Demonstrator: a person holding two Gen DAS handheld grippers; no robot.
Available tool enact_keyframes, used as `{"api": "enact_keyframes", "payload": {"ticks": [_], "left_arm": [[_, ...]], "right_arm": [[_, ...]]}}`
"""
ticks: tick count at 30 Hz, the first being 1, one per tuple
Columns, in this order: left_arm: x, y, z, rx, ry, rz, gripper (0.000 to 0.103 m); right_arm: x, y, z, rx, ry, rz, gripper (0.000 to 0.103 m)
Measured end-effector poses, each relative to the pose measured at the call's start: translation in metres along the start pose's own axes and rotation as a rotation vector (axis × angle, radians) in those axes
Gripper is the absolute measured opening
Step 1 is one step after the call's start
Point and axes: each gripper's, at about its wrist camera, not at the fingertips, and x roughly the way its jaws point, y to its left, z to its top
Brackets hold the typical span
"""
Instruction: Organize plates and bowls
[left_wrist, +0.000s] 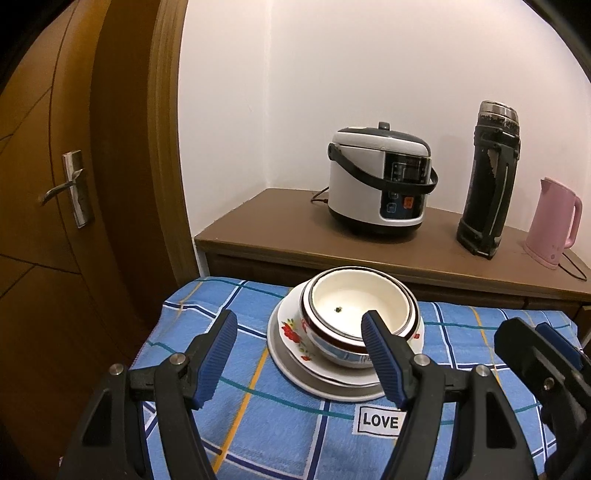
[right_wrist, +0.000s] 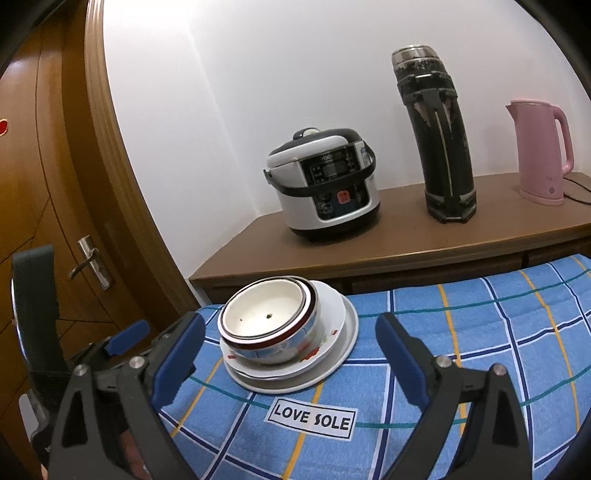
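The left tool is wide open, and nothing is between its two blue fingers. It hangs over a blue checked cloth with a white tag that says LOVE. On the cloth sits a stack of plates. The top plate has red flowers. Two bowls sit on the plates, one inside the other. The inside bowl is cream with a tiny dark spot at the bottom. The other tool shows at the right edge. Behind the cloth is a brown surface. A white rice cooker, a tall black flask and a pink kettle stand on it. A brown door with a metal handle is on the left.
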Motion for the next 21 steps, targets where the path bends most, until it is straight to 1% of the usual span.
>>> {"api": "enact_keyframes", "payload": {"ticks": [8, 9, 10, 12, 16, 21], "left_arm": [[-0.025, 0.004, -0.005, 0.016, -0.041, 0.016, 0.072], [-0.028, 0.004, -0.005, 0.016, -0.044, 0.016, 0.073], [-0.03, 0.004, -0.006, 0.016, -0.045, 0.015, 0.077], [-0.034, 0.006, -0.007, 0.01, -0.049, 0.014, 0.08], [-0.04, 0.007, -0.009, 0.004, -0.047, 0.007, 0.08], [-0.054, 0.007, -0.011, 0.006, -0.062, -0.001, 0.08]], "right_arm": [[-0.016, 0.007, -0.002, -0.003, -0.016, 0.01, 0.096], [-0.02, 0.009, -0.002, -0.007, -0.025, 0.012, 0.097], [-0.024, 0.011, -0.003, -0.011, -0.035, 0.011, 0.099], [-0.032, 0.013, -0.004, -0.016, -0.053, 0.008, 0.102], [-0.046, 0.019, -0.005, -0.024, -0.084, 0.005, 0.102], [-0.058, 0.022, -0.007, -0.022, -0.102, 0.003, 0.103]]}}
